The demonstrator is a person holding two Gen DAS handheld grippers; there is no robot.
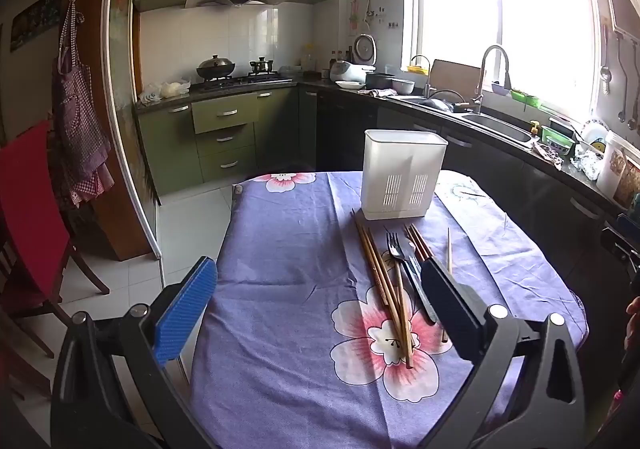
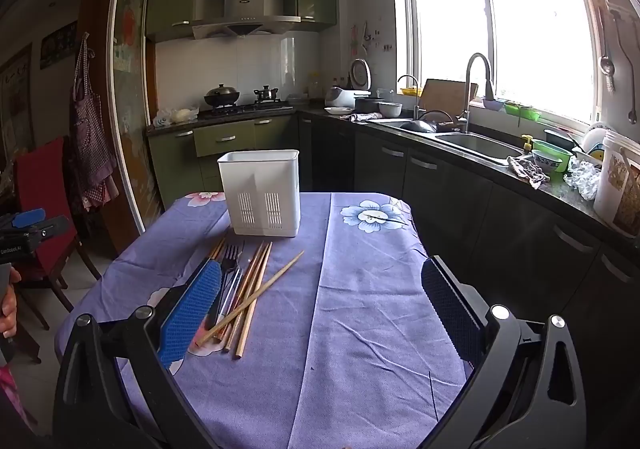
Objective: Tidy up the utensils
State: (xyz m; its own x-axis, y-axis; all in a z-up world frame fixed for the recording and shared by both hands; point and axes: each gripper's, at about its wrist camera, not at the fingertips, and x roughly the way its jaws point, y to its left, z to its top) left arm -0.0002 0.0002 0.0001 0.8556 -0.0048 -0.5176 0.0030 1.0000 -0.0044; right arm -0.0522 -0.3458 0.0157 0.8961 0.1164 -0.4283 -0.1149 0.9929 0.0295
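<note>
Both grippers hang over the table (image 2: 360,329) and nothing is in hand. The left gripper (image 1: 320,305) has its jaws spread as wide as they go, only purple flowered cloth between them; the right gripper (image 2: 320,309) is just as wide and just as empty.

The utensils lie in a loose heap. For the left gripper they sit ahead and off to its right, running up against its right finger. For the right gripper they are ahead and to its left, beside the blue pad. In the heap: a bundle of wooden chopsticks (image 1: 384,285), a dark fork (image 1: 396,249), and one stray chopstick (image 2: 256,293) lying crosswise over the others.

The white holder (image 1: 404,177) stands upright beyond the heap, farther from both grippers, open at the top and not yet filled, as far as I can see.

My read: the sticks are light, stiff and thin, and will likely roll or slip on the cloth. Pinch across the middle of the shaft, one or two at a time. The fork looks heavier; take it by the handle, not the tines. The crossed stick looks the easiest first pick, since it lies on top.
</note>
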